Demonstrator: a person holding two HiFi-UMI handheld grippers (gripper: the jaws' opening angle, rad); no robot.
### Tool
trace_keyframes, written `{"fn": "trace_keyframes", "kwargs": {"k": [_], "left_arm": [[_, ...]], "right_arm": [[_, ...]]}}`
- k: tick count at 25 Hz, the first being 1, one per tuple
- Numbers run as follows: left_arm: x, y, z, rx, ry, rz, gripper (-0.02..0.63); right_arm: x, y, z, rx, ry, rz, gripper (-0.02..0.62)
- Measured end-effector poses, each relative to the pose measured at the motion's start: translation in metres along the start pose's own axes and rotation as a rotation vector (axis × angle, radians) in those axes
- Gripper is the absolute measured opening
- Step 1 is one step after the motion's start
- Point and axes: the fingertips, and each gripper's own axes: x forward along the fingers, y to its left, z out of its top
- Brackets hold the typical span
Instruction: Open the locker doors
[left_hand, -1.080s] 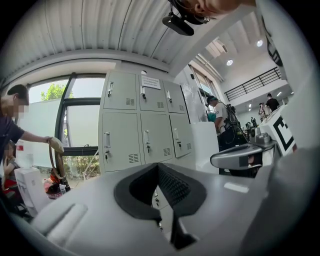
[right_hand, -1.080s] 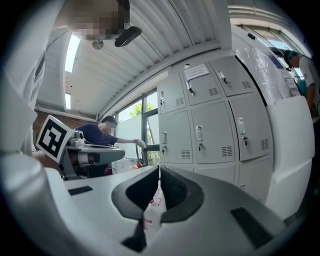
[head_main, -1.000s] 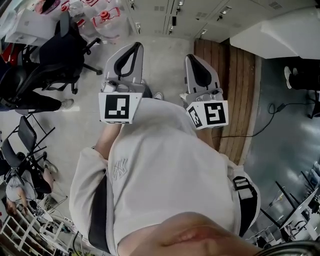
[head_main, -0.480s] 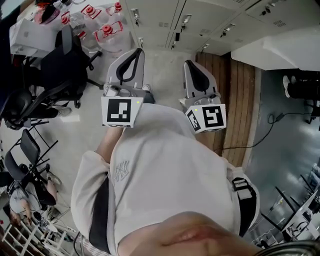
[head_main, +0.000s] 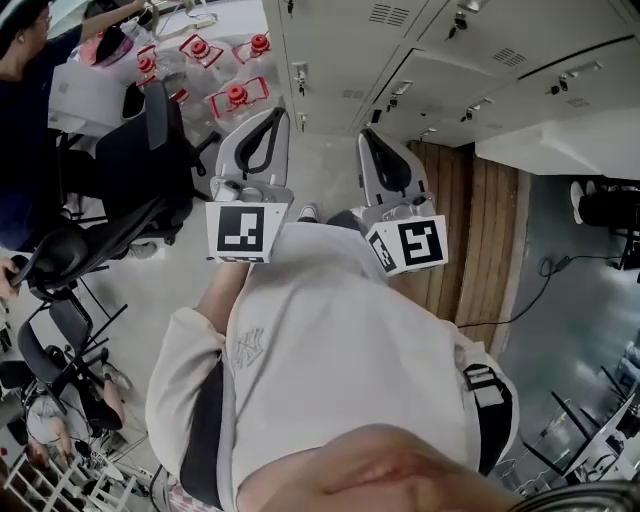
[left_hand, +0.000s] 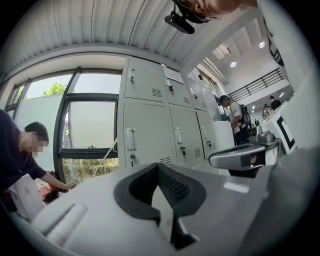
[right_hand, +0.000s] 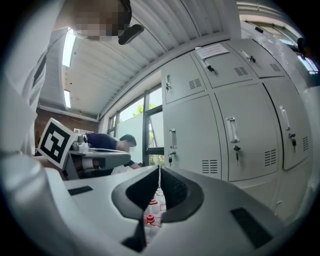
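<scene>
My left gripper (head_main: 274, 100) and right gripper (head_main: 370, 140) are both pressed together, raised near the lockers (head_main: 340, 40), whose doors stand closed.

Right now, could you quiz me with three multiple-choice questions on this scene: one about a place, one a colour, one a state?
1. In the head view, the water jugs stand: A) left of the lockers; B) on the wooden strip; C) between the grippers.
2. The jugs' caps are: A) blue; B) red; C) green.
3. The fingers of the left gripper and right gripper are: A) wide apart; B) clamped on a handle; C) together, empty.
Answers: A, they sit at upper left beside the locker row; B, the caps show red; C, each gripper view shows fingers meeting with nothing between.
</scene>
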Motion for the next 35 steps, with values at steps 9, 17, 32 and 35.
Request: {"fn": "trace_keyframes", "kwargs": {"k": [9, 17, 32, 35], "left_arm": [[0.039, 0.034, -0.007, -0.048, -0.003, 0.07, 0.002], [0.087, 0.043, 0.006, -0.063, -0.026, 0.16, 0.0], [0.076, 0.102, 0.001, -0.09, 0.019, 0.276, 0.0], [0.068, 0.114, 0.002, -0.088, 0.022, 0.278, 0.0]], "right_arm": [[0.056, -0.028, -0.002, -0.009, 0.01, 0.057, 0.015], [0.104, -0.07, 0.022, -0.052, -0.03, 0.156, 0.015], [0.236, -0.047, 0.082, -0.177, -0.119, 0.153, 0.017], [0.258, -0.045, 0.081, -0.212, -0.096, 0.106, 0.018]]}}
